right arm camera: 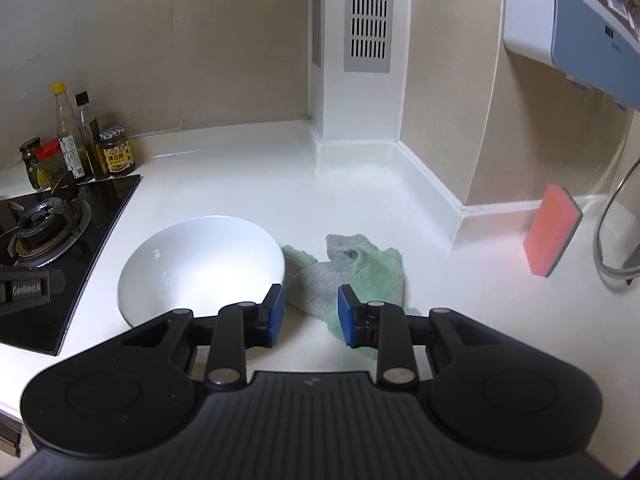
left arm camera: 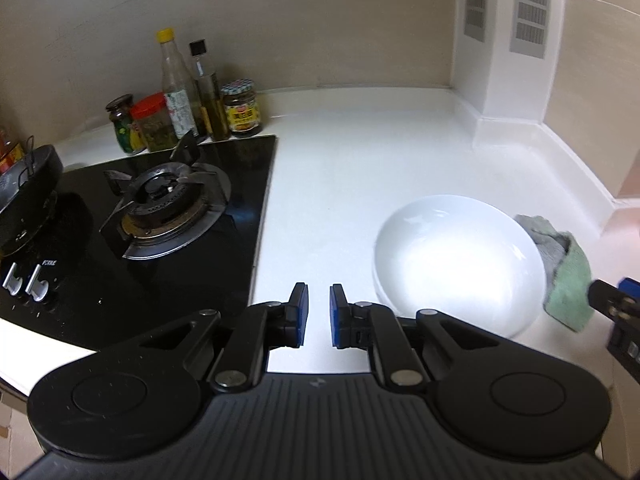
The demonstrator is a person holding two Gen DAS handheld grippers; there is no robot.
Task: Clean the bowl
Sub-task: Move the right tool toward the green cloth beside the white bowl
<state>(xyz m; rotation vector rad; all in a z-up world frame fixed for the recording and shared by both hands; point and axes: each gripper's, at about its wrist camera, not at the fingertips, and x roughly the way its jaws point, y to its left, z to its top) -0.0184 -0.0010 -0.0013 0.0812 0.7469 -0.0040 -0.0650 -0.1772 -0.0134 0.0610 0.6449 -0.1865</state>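
Note:
A white bowl [left arm camera: 456,264] stands upright on the white counter; it also shows in the right wrist view [right arm camera: 200,264]. A crumpled green and grey cloth [right arm camera: 352,272] lies against the bowl's right side, and shows in the left wrist view [left arm camera: 568,276]. My left gripper [left arm camera: 319,316] is open and empty, over bare counter just left of the bowl. My right gripper [right arm camera: 310,316] is open and empty, its fingers over the near edge of the cloth. Its tip shows at the right edge of the left wrist view [left arm camera: 616,304].
A black gas hob [left arm camera: 160,216] with a burner lies left of the bowl. Several sauce bottles and jars [left arm camera: 184,100] stand behind it by the wall. An orange sponge [right arm camera: 552,236] leans at the right. A white pillar with a vent [right arm camera: 360,80] juts out behind.

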